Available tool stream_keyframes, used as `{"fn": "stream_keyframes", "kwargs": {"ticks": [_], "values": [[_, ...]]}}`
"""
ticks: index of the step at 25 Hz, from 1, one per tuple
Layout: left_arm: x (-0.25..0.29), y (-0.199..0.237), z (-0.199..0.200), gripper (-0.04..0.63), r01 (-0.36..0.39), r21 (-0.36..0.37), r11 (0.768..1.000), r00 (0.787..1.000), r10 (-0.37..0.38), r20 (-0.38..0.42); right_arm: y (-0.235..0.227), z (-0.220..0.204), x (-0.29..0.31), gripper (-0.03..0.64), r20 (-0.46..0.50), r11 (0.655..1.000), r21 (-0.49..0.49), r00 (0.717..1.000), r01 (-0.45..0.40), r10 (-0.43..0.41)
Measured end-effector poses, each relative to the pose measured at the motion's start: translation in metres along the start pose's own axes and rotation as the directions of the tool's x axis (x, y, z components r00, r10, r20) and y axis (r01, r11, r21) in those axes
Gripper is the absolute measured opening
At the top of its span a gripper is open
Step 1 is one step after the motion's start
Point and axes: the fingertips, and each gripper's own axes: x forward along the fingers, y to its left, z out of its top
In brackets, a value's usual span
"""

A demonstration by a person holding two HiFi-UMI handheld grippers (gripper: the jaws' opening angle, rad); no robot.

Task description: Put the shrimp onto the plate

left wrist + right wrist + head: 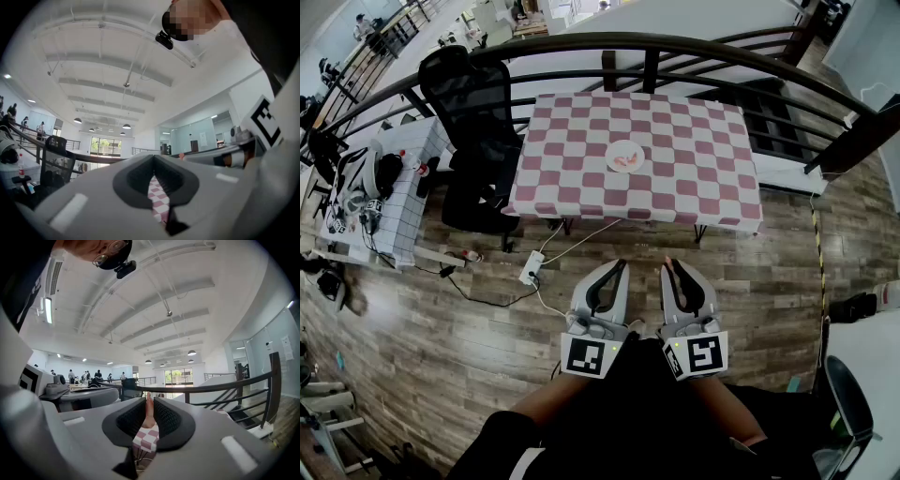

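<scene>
A white plate (625,156) lies near the middle of the pink-and-white checkered table (694,159), far ahead of me, with a pink shrimp (623,161) on it. Both grippers are held close to my body over the wooden floor, well short of the table. My right gripper (668,265) (149,401) is shut on an orange-pink shrimp (148,412) that pokes up past its tips. Beside it, my left gripper (622,265) (153,161) is shut with nothing in it; only the checkered cloth shows through the slit between its jaws.
A dark curved railing (675,45) runs behind the table. A black office chair (473,103) stands at the table's left end. Further left is a white cluttered table (380,187). A power strip (531,267) and cables lie on the floor before me.
</scene>
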Motion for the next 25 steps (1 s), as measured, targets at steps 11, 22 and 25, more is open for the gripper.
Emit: {"fn": "stream_keyframes", "kwargs": {"ticks": [11, 22, 25], "values": [[-0.01, -0.012, -0.002, 0.008, -0.024, 0.008, 1.0, 1.0, 0.024, 0.013, -0.013, 0.001, -0.028, 0.054, 0.043, 1.0, 0.027, 0.999, 0.007, -0.008], [-0.016, -0.009, -0.02, 0.008, -0.055, 0.045, 0.997, 0.998, 0.056, -0.034, -0.031, -0.018, -0.043, 0.054, 0.034, 0.996, 0.087, 0.999, 0.027, -0.03], [-0.01, -0.01, -0.021, 0.008, -0.041, 0.043, 0.998, 0.998, 0.042, -0.039, -0.037, -0.021, -0.042, 0.054, 0.033, 0.994, 0.099, 0.998, 0.046, -0.05]]}}
